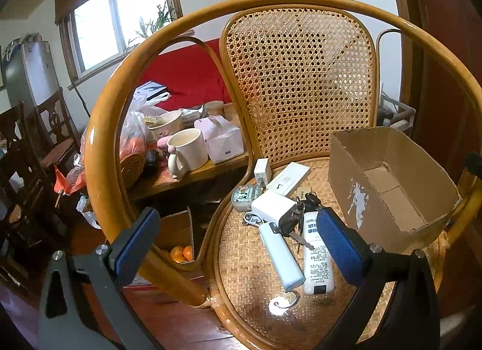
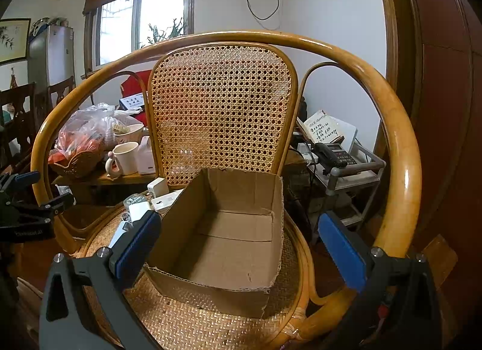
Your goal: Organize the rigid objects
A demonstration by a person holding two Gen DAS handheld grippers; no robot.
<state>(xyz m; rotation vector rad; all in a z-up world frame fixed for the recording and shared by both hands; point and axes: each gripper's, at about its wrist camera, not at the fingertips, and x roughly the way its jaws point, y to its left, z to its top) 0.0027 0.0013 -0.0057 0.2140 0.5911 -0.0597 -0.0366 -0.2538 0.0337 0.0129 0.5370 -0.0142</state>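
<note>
Left tongs (image 1: 238, 243) agape over clutter; right tongs (image 2: 239, 246) agape over box (image 2: 223, 238).

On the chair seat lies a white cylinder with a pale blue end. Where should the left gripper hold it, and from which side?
Grip the white cylinder at mid-length, coming from above, fingers closing across its narrow width. It lies flat on the woven seat; the white bottle lies close alongside, so insert that finger carefully. The left gripper is already open.
</note>
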